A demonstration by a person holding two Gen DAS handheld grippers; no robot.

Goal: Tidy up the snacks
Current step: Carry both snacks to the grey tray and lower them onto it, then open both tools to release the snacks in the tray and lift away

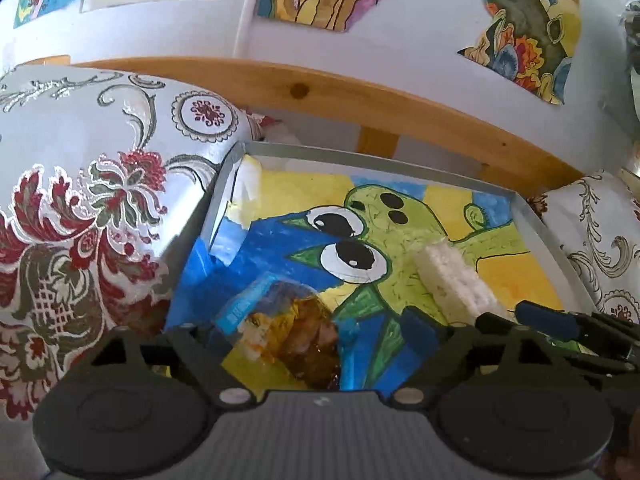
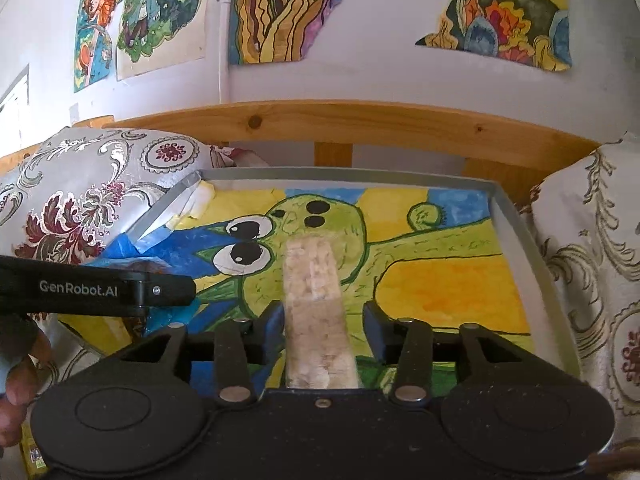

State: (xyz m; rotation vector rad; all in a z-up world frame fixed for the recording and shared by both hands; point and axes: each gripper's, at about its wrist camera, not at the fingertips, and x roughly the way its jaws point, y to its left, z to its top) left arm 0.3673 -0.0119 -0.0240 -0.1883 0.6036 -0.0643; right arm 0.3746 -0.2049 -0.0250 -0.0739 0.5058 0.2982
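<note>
The pale rice bar [image 2: 316,304] lies between the fingers of the right gripper [image 2: 324,324], pointing away over the painted floor of the tray [image 2: 516,216]. The fingers stand spread, with a clear gap on the right side of the bar, so it looks set down or about to be let go rather than pinched.

The wrapped snack [image 1: 288,336], clear film with a blue edge over something amber, sits between the fingers of the left gripper [image 1: 312,336] at the tray's near left. Whether those fingers press on it I cannot tell; they appear spread wide.

Both snacks are inside the tray, near each other but apart. To do this step well, I would lower each snack flat onto the tray floor, keep them parallel and clear of the wall, then draw the fingers straight back so neither wrapper drags. The patterned pillow [image 1: 80,184] crowds the tray's left wall, so the left gripper has little room there.
</note>
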